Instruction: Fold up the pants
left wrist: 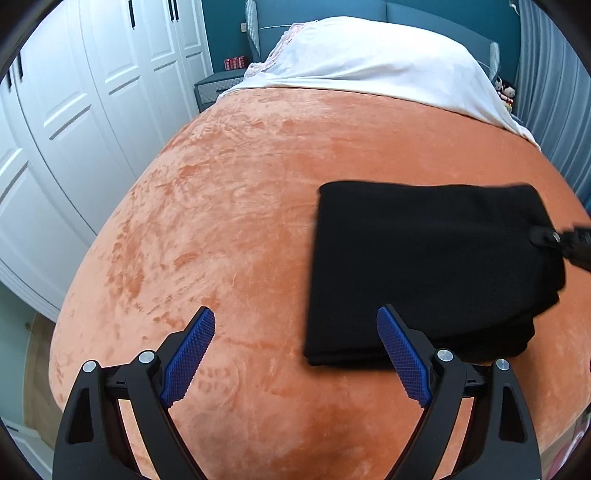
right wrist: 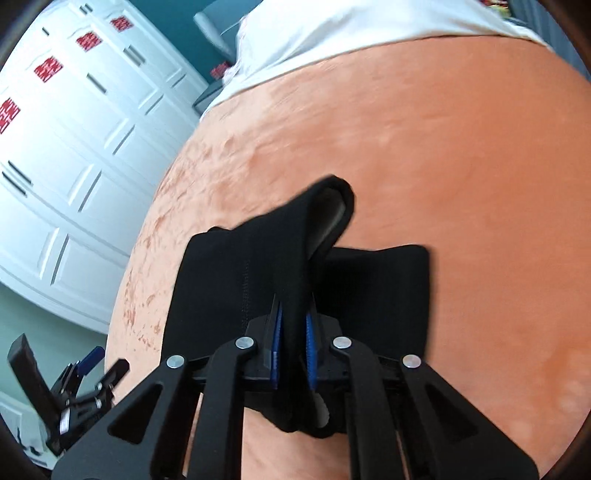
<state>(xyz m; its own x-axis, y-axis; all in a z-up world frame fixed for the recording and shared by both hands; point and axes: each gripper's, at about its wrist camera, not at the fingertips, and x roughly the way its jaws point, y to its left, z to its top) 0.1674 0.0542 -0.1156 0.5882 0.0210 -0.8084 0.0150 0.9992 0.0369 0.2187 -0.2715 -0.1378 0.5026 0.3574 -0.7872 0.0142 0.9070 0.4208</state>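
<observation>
Black pants (left wrist: 424, 266) lie folded into a thick rectangle on the orange bed cover (left wrist: 240, 184), at the right in the left wrist view. My left gripper (left wrist: 295, 332) is open and empty, just left of the pants' near edge. My right gripper (right wrist: 293, 332) is shut on a raised fold of the pants (right wrist: 280, 251), lifting that edge above the rest of the stack. In the left wrist view the right gripper (left wrist: 554, 238) shows at the pants' right edge.
A white sheet (left wrist: 369, 59) covers the head of the bed. White wardrobe doors (left wrist: 74, 129) stand along the left. A blue headboard (left wrist: 332, 14) and a nightstand (left wrist: 214, 86) are at the back. The left gripper also shows low left in the right wrist view (right wrist: 85, 384).
</observation>
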